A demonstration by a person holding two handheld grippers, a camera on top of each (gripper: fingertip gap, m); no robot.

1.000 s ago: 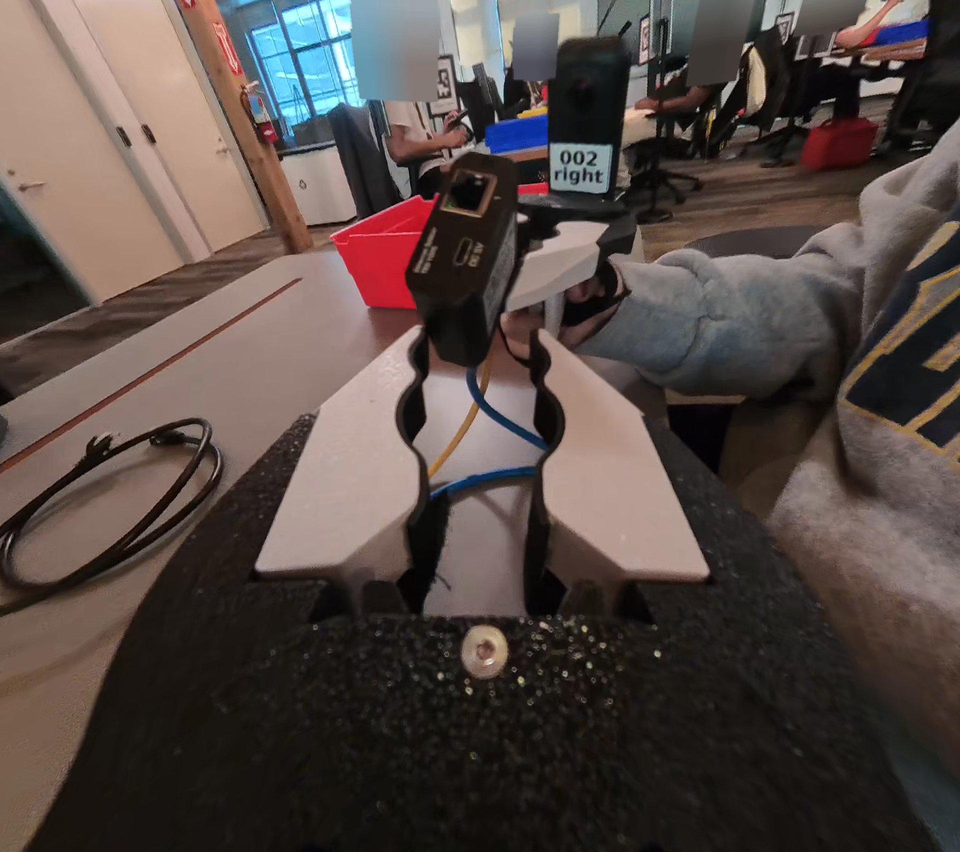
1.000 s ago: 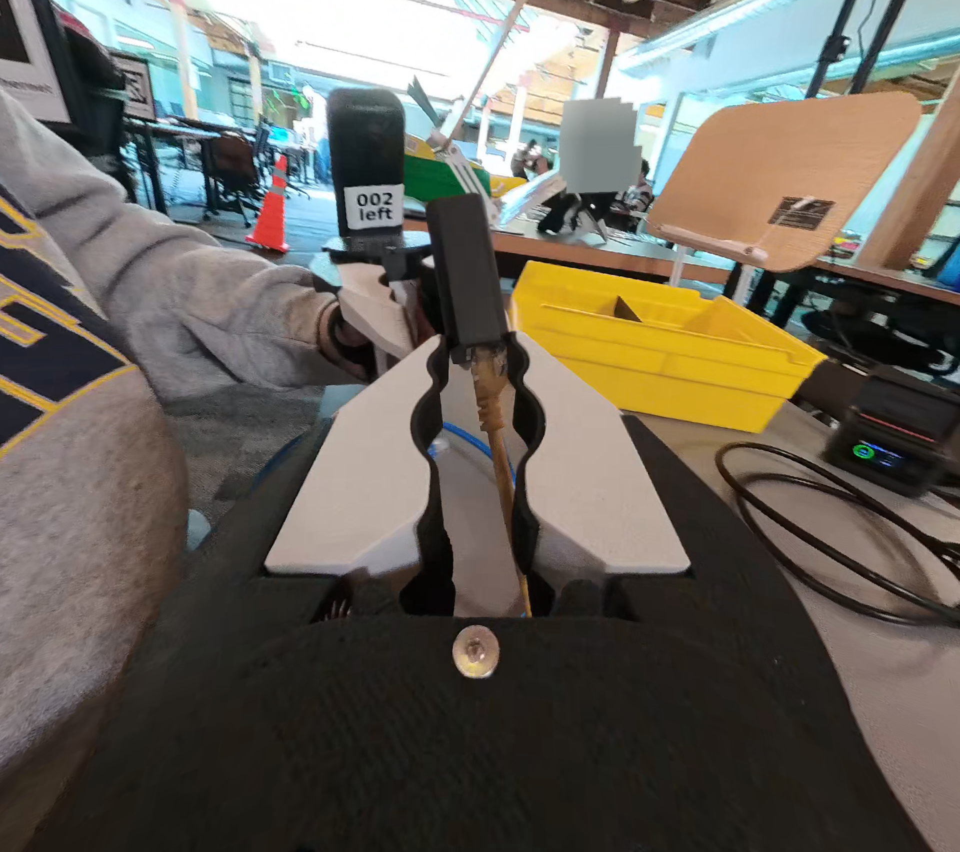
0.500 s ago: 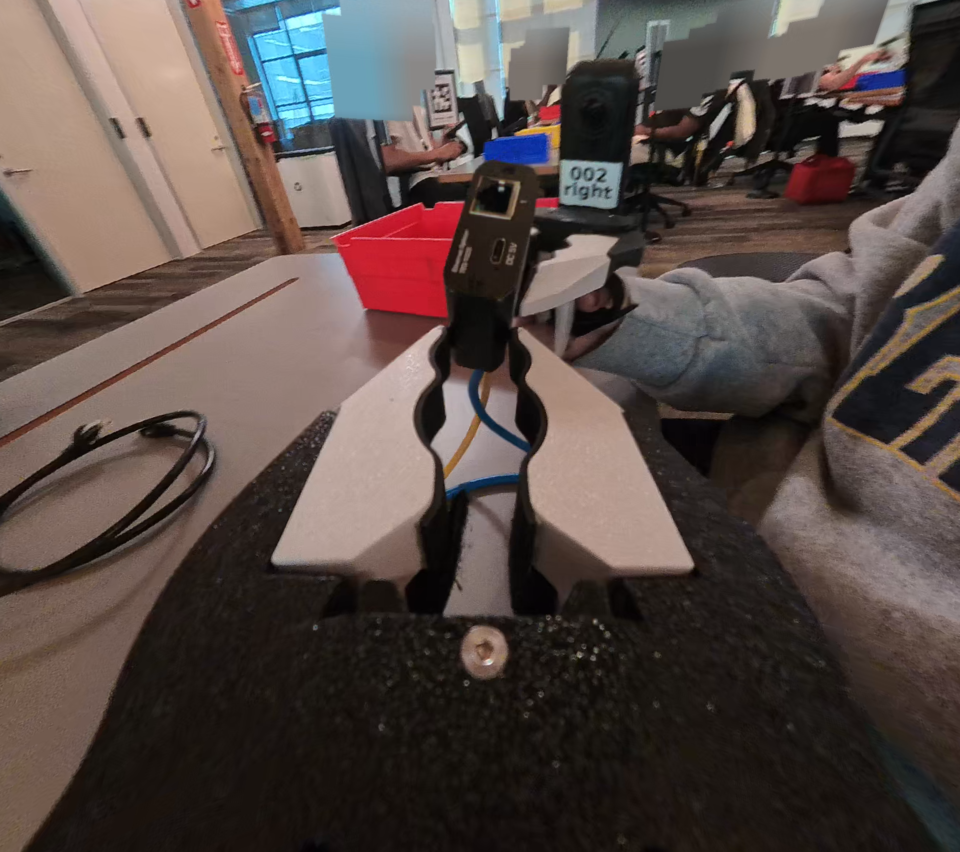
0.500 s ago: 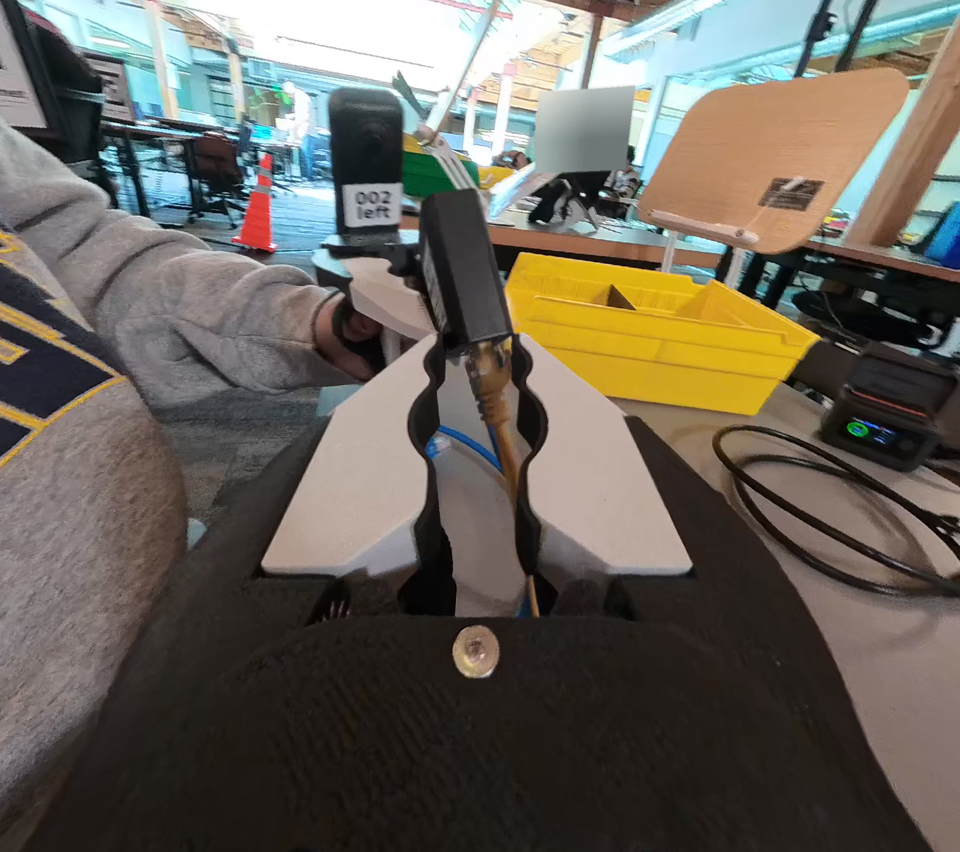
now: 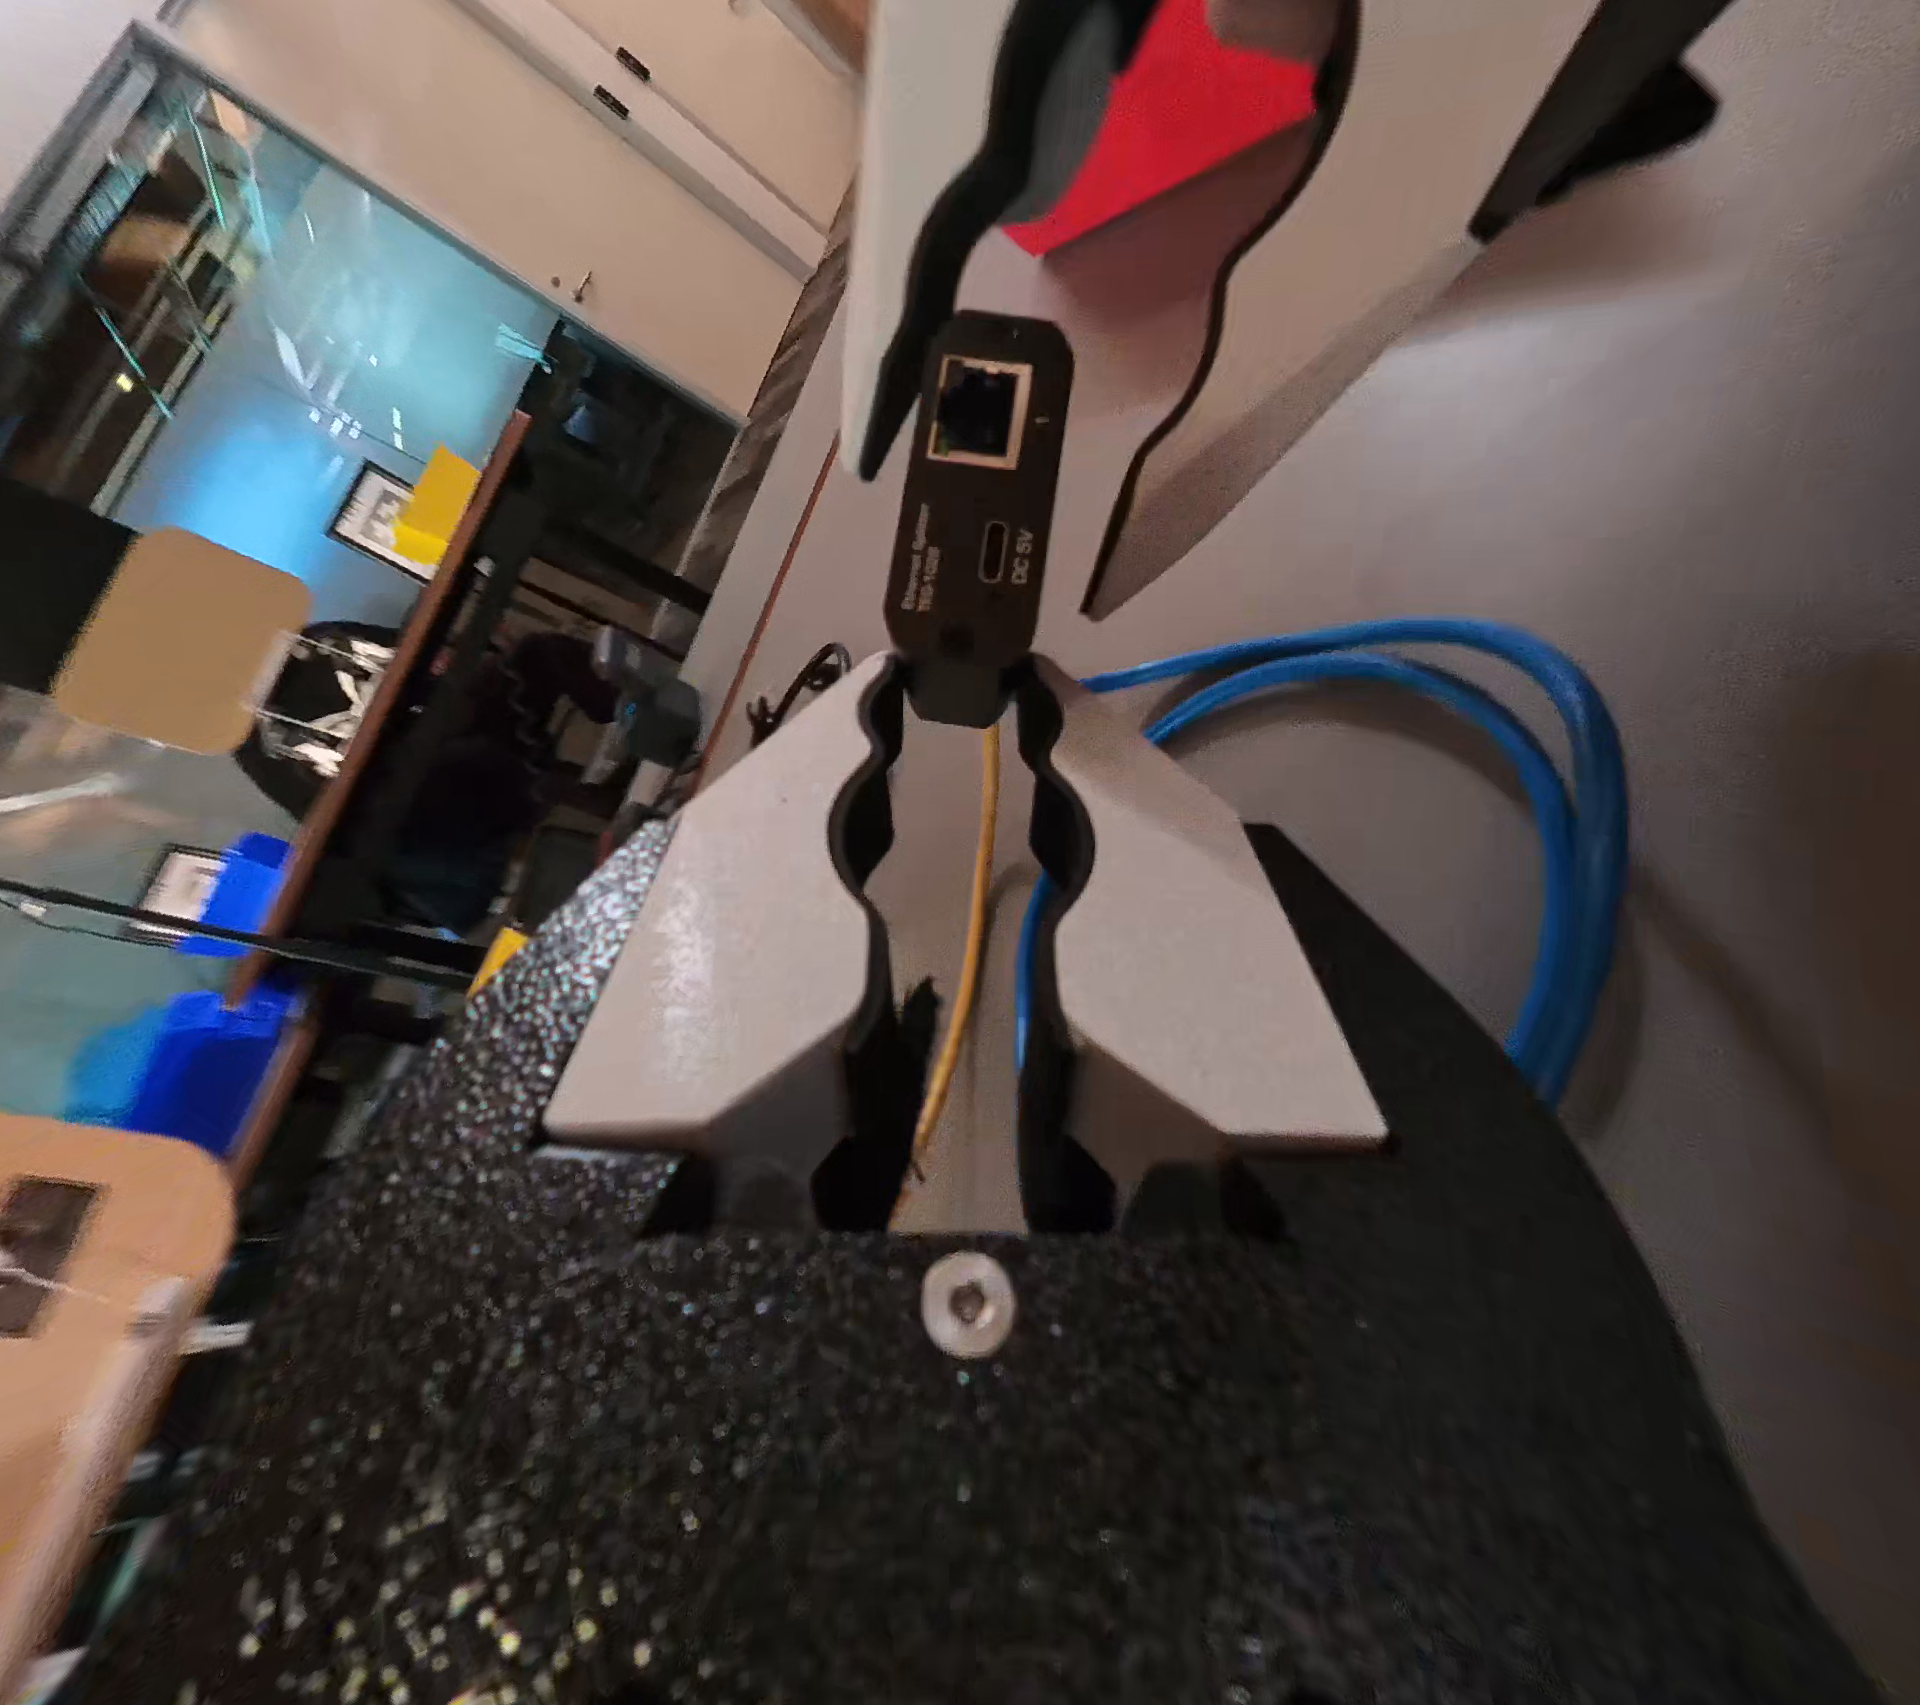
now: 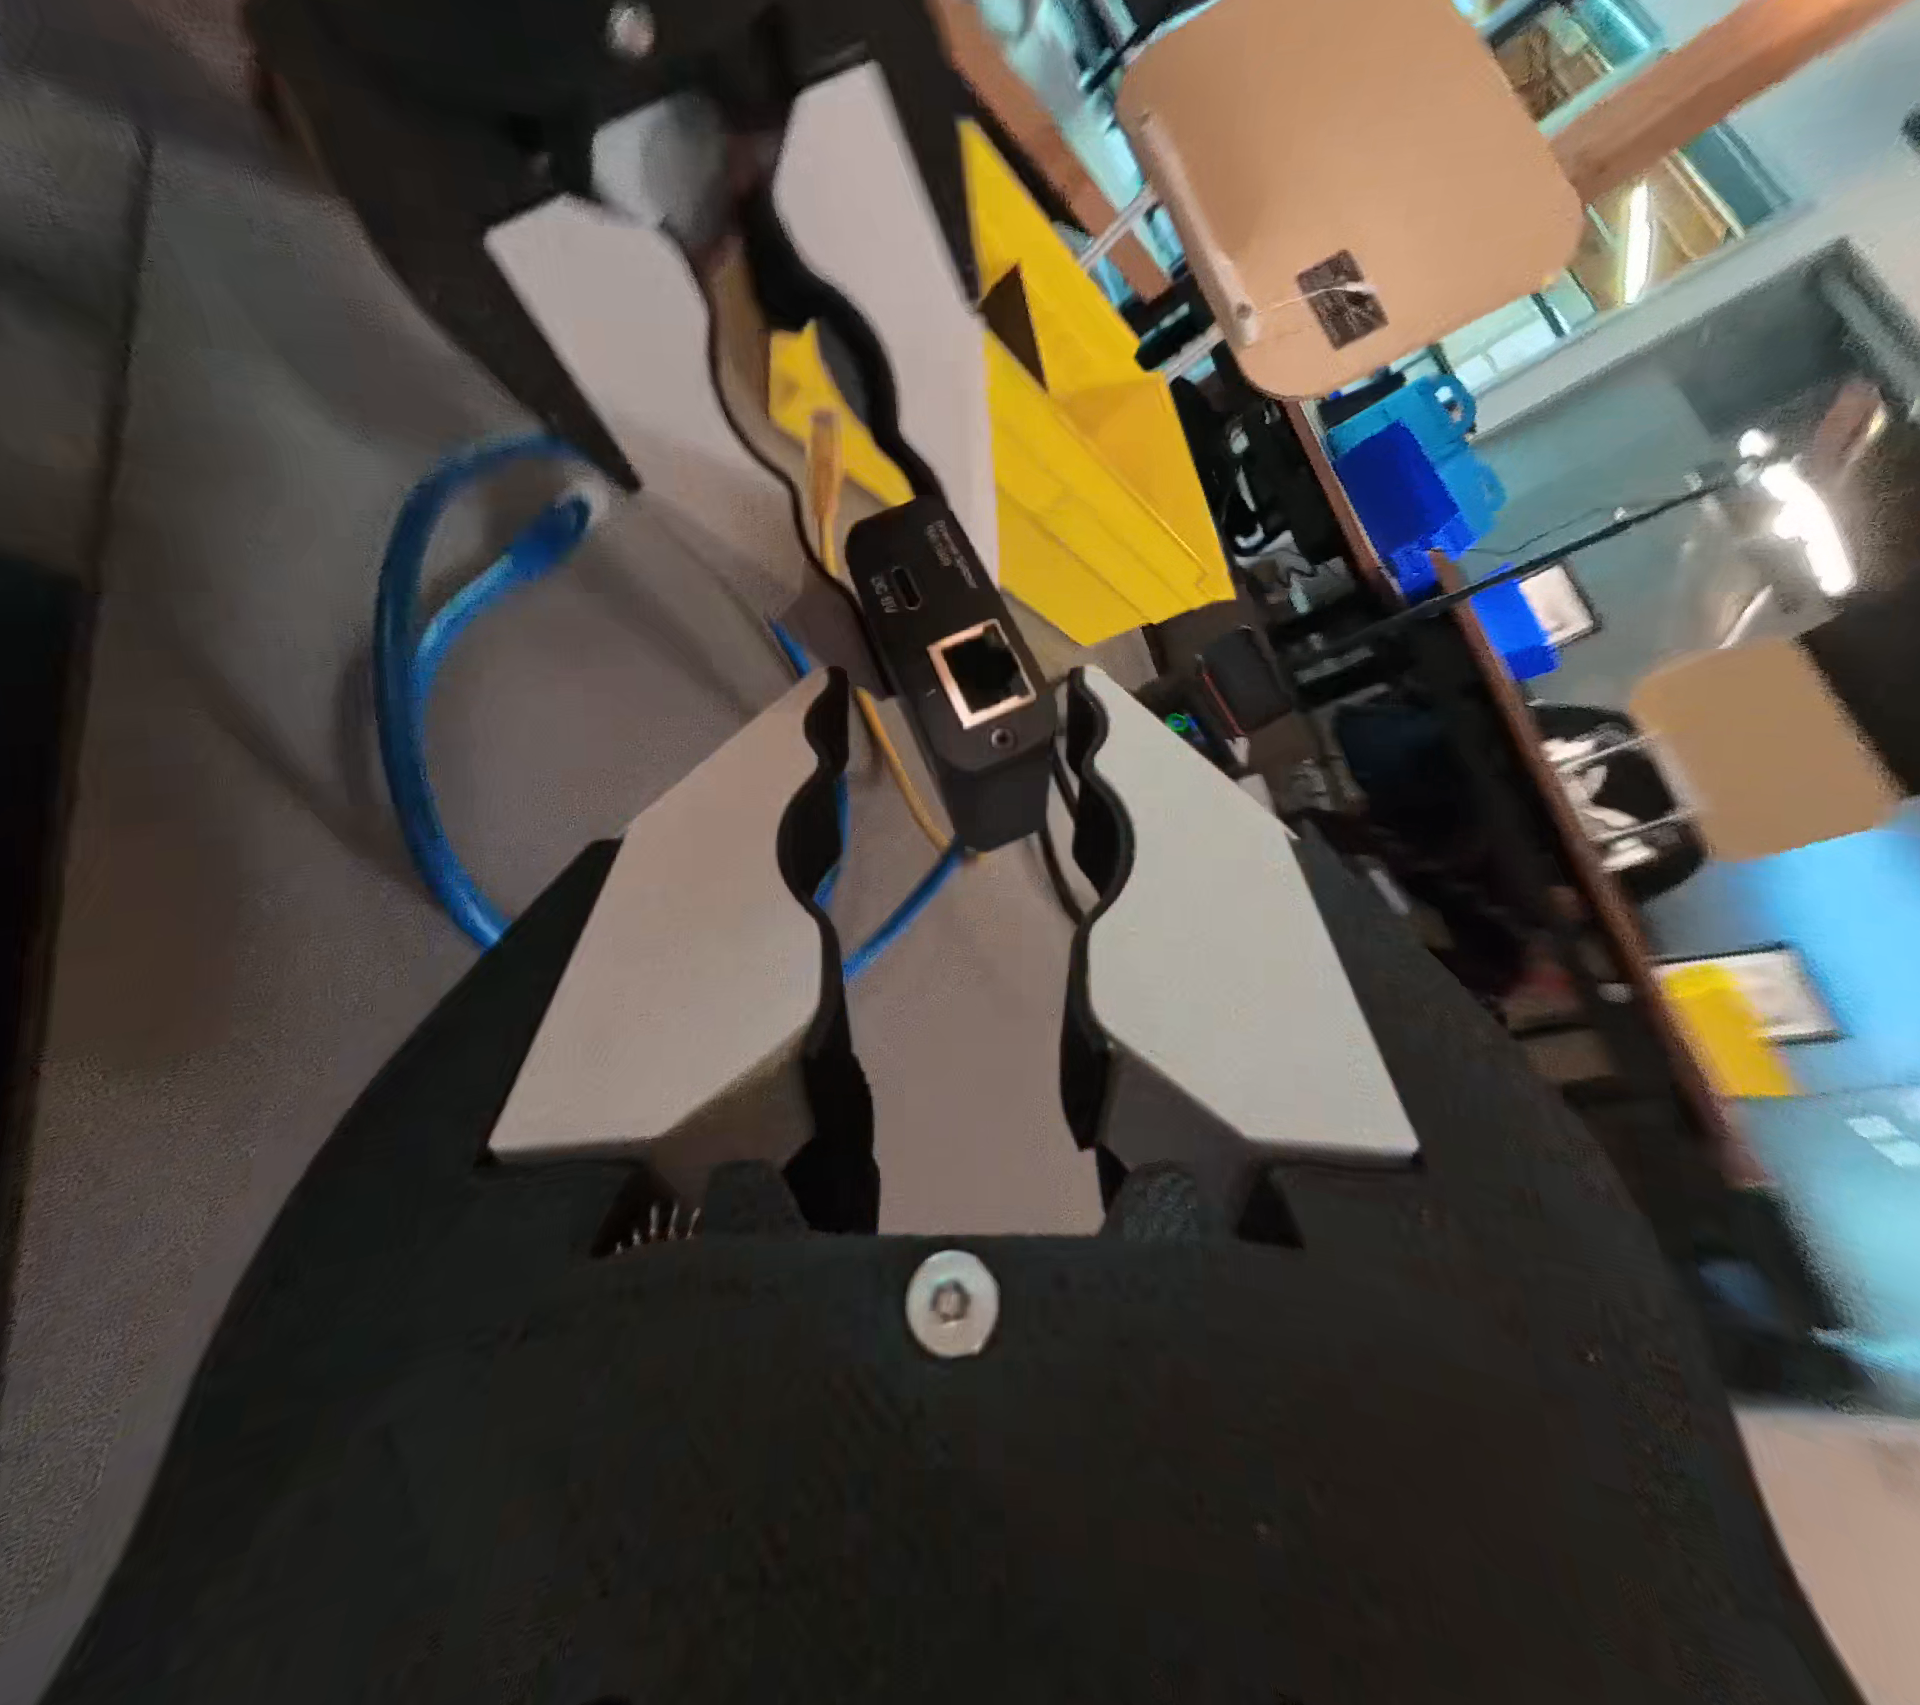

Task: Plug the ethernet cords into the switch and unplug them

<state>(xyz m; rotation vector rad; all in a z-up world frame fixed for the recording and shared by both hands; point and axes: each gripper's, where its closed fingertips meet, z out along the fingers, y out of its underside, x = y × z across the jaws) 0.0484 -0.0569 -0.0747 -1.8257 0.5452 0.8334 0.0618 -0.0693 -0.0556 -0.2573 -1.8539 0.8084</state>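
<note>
Left gripper (image 5: 961, 679) clamps the switch (image 5: 977, 502) at frame centre; right gripper (image 6: 951, 689) spread, empty. Hold switch steady while regrasping.

grey table (image 5: 1558, 429), blue cable (image 5: 1558, 782) looped on it, red bin (image 5: 1184, 97), yellow bin (image 6: 1091, 450)

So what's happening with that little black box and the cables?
A person works two handheld grippers. The left gripper is shut on one end of the small black box-shaped switch. The right gripper is open at its other end, where the port is empty. A looped blue cable lies on the grey table.
</note>
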